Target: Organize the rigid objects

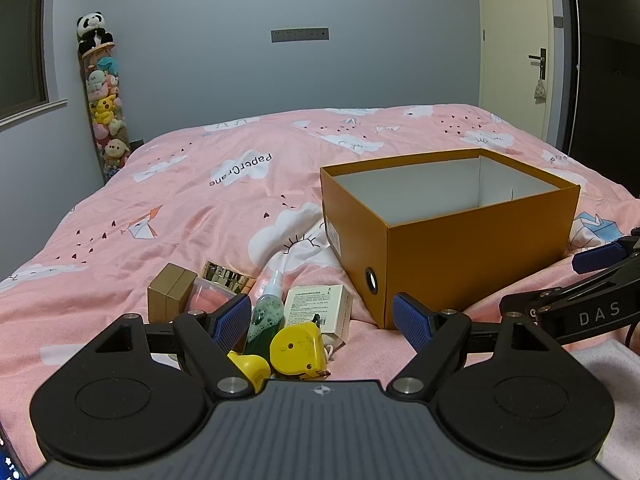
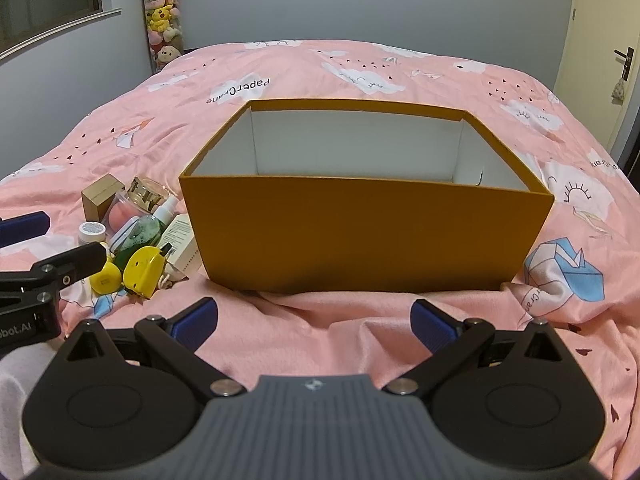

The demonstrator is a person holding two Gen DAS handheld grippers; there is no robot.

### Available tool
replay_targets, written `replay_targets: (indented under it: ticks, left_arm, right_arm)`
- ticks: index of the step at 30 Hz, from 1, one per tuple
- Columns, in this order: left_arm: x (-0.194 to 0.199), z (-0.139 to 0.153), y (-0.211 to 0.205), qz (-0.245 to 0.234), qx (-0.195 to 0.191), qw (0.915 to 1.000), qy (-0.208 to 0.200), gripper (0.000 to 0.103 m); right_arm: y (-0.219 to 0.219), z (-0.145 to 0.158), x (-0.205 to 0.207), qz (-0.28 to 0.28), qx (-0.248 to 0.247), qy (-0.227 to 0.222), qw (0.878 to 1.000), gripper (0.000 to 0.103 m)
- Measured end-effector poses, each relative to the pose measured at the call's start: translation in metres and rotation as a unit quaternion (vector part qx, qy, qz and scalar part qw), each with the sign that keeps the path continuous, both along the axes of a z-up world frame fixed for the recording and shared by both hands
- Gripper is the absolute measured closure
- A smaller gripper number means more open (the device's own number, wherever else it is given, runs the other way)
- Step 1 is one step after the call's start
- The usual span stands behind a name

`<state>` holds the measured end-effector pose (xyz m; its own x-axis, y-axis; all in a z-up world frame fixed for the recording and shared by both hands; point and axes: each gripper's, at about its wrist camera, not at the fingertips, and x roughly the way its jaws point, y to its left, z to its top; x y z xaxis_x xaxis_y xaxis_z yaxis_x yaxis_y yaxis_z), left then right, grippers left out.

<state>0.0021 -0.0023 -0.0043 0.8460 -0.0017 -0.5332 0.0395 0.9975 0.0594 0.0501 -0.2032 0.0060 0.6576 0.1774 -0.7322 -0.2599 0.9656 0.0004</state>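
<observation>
The open orange cardboard box (image 2: 360,236) sat empty beside the pile with the yellow plastic tape measure (image 1: 298,348), ready for filling. The left gripper (image 1: 322,322) and the right gripper (image 2: 314,320) were both wide open, holding nothing.

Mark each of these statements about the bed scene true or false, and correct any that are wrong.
1. The orange box has things packed inside it. False: what shows of its inside is bare.
2. The small items, among them the green bottle and the yellow tape measure, lie in a pile beside the box. True.
3. The left gripper is clamped on the green bottle. False: its jaws stand wide open, gripping nothing.
4. The right gripper is open over bare bedspread in front of the box. True.
5. The box has its lid on. False: its top is open.
</observation>
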Motion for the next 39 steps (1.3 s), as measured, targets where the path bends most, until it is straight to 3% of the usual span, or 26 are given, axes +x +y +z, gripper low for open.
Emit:
replay_targets:
  ticks: [39]
  left_arm:
    - [0.0013,-0.0025,-0.0013,-0.001,0.0,1.0,0.003,0.009]
  right_arm:
    - [-0.0008,-0.0022,0.0014,-0.007,0.002,0.009,1.0,0.002]
